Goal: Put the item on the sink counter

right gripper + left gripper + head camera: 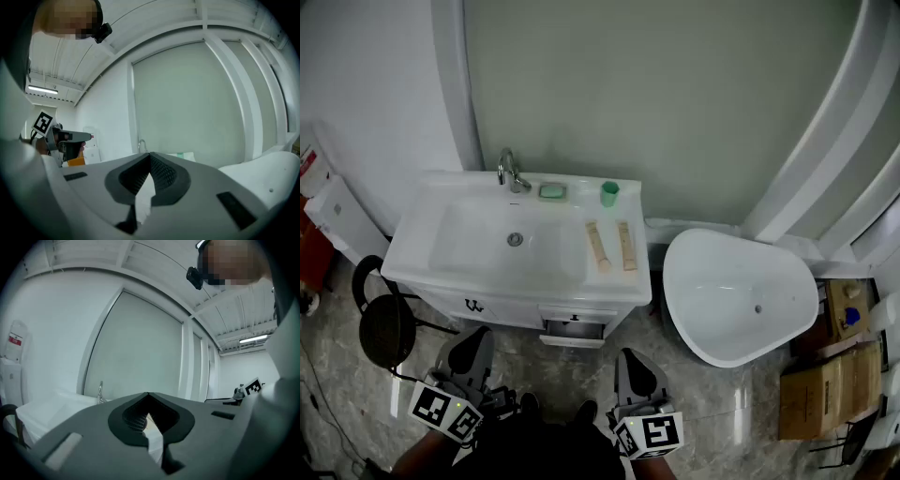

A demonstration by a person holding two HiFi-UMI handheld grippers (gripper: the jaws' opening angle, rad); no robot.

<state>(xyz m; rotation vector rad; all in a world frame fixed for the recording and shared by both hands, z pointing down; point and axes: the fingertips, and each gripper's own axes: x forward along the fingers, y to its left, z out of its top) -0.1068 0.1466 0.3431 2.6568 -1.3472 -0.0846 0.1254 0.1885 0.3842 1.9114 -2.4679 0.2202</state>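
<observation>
The white sink counter (614, 281) stands ahead of me with a basin and a chrome faucet (511, 172). On its right part lie two beige tubes (598, 246) (626, 246); a green soap dish (551, 191) and a green cup (609, 193) stand at the back. My left gripper (477, 337) and right gripper (630, 356) hang low in front of the cabinet, well short of the counter. Both are shut with nothing between the jaws, as the left gripper (147, 393) and right gripper (150, 153) views show. The faucet (100, 392) (140, 144) shows small beyond the jaw tips.
A white bathtub (741, 295) sits right of the sink. Left of the cabinet stands a black stool (384, 326). Cardboard boxes (825, 389) are stacked at the far right. A cabinet drawer (572, 330) is slightly pulled out. Grey marble floor lies below.
</observation>
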